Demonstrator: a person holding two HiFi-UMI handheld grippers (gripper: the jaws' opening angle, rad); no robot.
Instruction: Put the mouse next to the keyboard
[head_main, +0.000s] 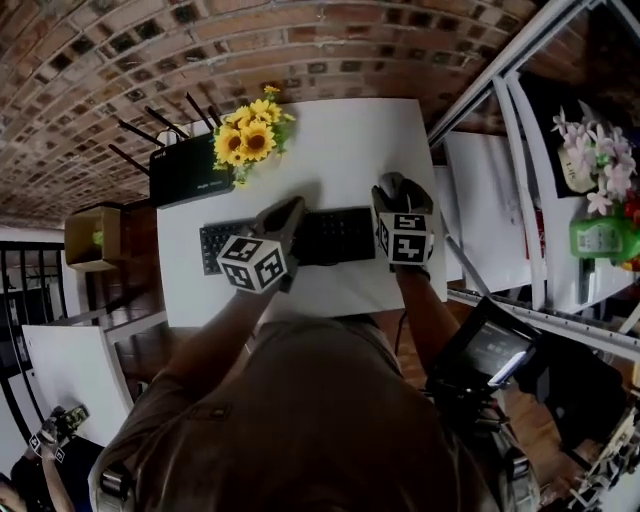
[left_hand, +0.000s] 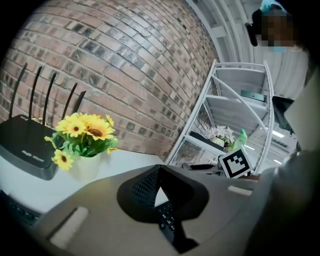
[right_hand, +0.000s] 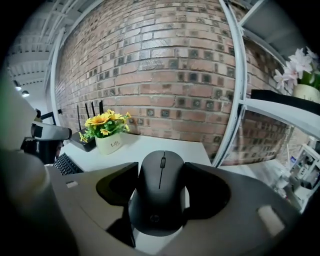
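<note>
A black mouse (right_hand: 160, 192) sits between the two pads of my right gripper (right_hand: 160, 202), which is shut on it and holds it above the white table (right_hand: 150, 145). In the head view the mouse (head_main: 392, 186) hangs just past the right end of the black keyboard (head_main: 330, 237), under my right gripper (head_main: 400, 195). My left gripper (head_main: 290, 212) hovers over the keyboard's middle. Its jaws (left_hand: 159, 192) stand shut with nothing in them, and a few keyboard keys (left_hand: 167, 217) show beneath them.
A white pot of yellow sunflowers (head_main: 250, 135) and a black router (head_main: 185, 170) with antennas stand behind the keyboard. A white metal shelf (head_main: 520, 90) rises right of the table, with a cardboard box (head_main: 92, 237) to its left. Bare table (head_main: 350, 140) lies at the back right.
</note>
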